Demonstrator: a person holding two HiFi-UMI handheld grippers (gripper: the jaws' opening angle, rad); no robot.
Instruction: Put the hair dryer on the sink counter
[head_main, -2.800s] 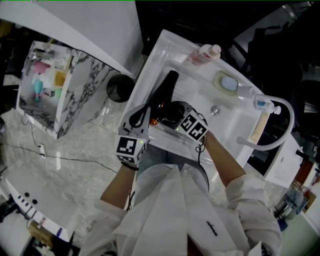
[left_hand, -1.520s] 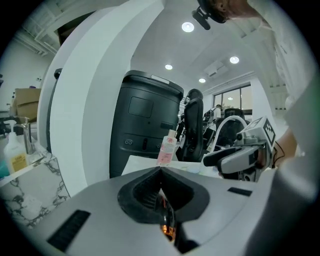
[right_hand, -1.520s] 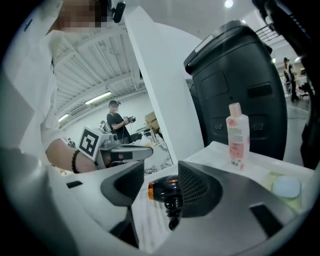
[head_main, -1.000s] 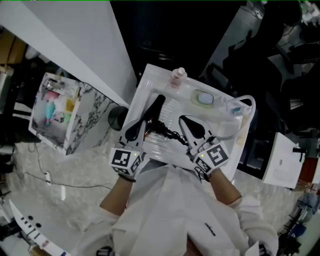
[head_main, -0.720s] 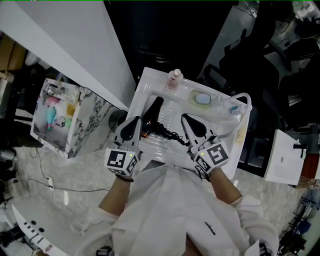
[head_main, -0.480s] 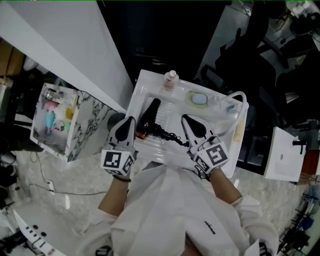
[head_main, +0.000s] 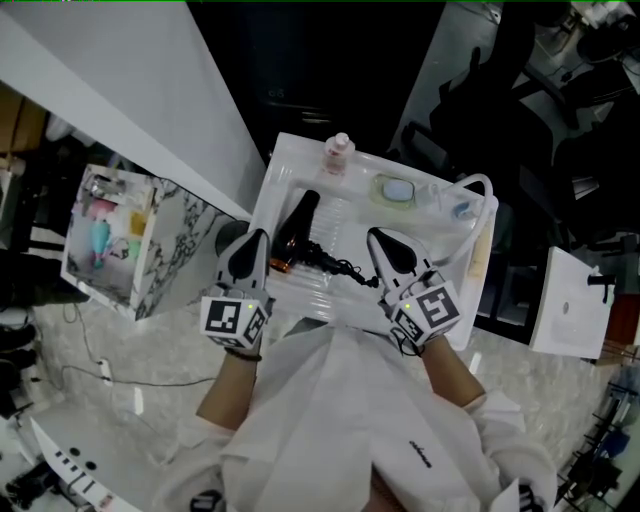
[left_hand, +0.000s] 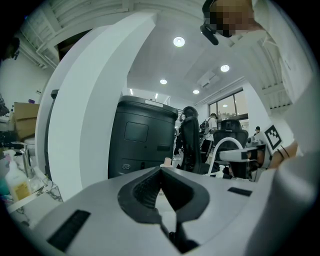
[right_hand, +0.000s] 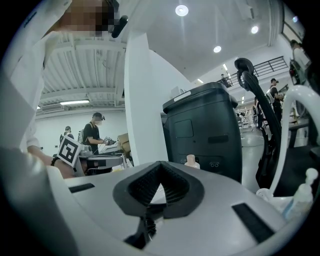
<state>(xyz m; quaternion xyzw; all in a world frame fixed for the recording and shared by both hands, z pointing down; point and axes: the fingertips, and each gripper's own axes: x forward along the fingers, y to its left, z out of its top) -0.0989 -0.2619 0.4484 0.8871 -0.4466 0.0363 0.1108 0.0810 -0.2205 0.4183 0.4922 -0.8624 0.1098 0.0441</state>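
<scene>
The black hair dryer (head_main: 297, 228) lies on the left part of the white sink counter (head_main: 290, 165), and its coiled cord (head_main: 338, 264) trails right over the basin. My left gripper (head_main: 256, 238) is just left of the dryer, apart from it and shut on nothing. My right gripper (head_main: 377, 235) hovers over the basin near the cord's end, also shut and empty. In the left gripper view the left gripper (left_hand: 161, 170) has its pads together, tilted up toward the room. The right gripper view shows the right gripper (right_hand: 160, 165) the same way.
A pink bottle (head_main: 338, 153), a soap dish (head_main: 397, 189), a pump bottle (head_main: 462, 210) and a curved white faucet (head_main: 482, 190) line the counter's back and right. A black bin (head_main: 232, 236) and a marble-patterned shelf unit (head_main: 112, 235) stand left of the sink.
My left gripper has drawn back to the left, away from the hair dryer, which stays lying on the counter. The right gripper has hardly moved.
</scene>
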